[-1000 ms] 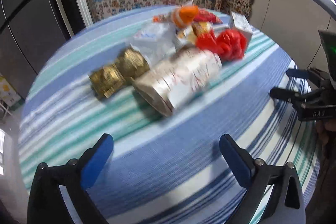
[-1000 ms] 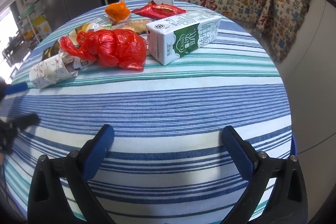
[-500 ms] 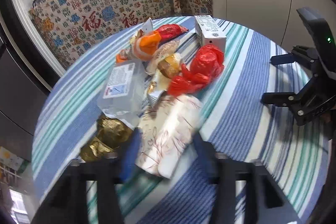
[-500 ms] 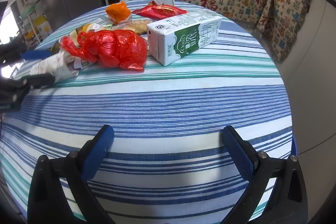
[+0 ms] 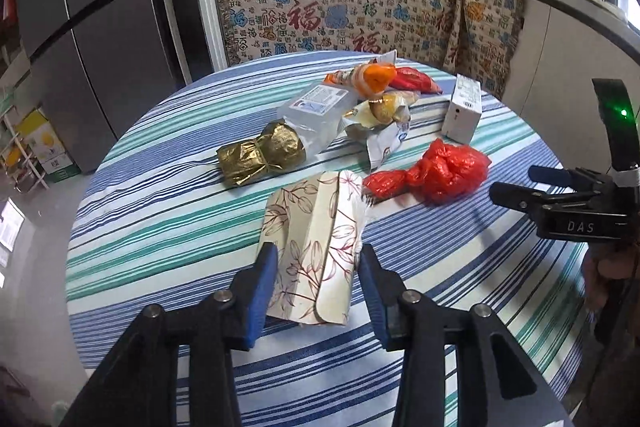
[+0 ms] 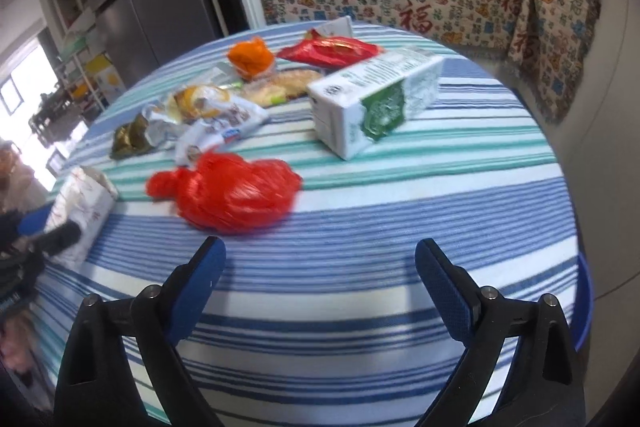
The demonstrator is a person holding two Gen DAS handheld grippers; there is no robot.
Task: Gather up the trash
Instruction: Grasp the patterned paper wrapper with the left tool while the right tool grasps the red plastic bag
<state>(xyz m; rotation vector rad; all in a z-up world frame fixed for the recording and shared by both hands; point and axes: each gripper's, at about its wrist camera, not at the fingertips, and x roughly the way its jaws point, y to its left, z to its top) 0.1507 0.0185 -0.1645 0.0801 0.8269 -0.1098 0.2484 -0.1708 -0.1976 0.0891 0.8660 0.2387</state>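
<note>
My left gripper point(image 5: 316, 255) is shut on a cream paper pack with a red leaf print point(image 5: 316, 211), its blue pads pressing both long sides at the near end. The pack point(image 6: 82, 199) also shows at the left edge of the right wrist view. A crumpled red plastic bag point(image 6: 228, 195) lies just beyond my right gripper point(image 6: 320, 247). That gripper's jaws are closing, still wide apart, with only tablecloth between them. A green and white milk carton point(image 6: 372, 107) lies on its side behind the bag.
The round table point(image 5: 160, 227) has a blue, green and white striped cloth. More litter lies further back: a gold foil wrapper point(image 5: 260, 157), a clear plastic bag point(image 5: 316, 115), an orange bag point(image 5: 378, 77) and a red snack packet point(image 5: 414, 83). A patterned cloth hangs behind.
My left gripper reached into the pile, shut on the leaf-print pack and drew it back from the other litter. The red bag now sits closer to my right gripper's fingers.
</note>
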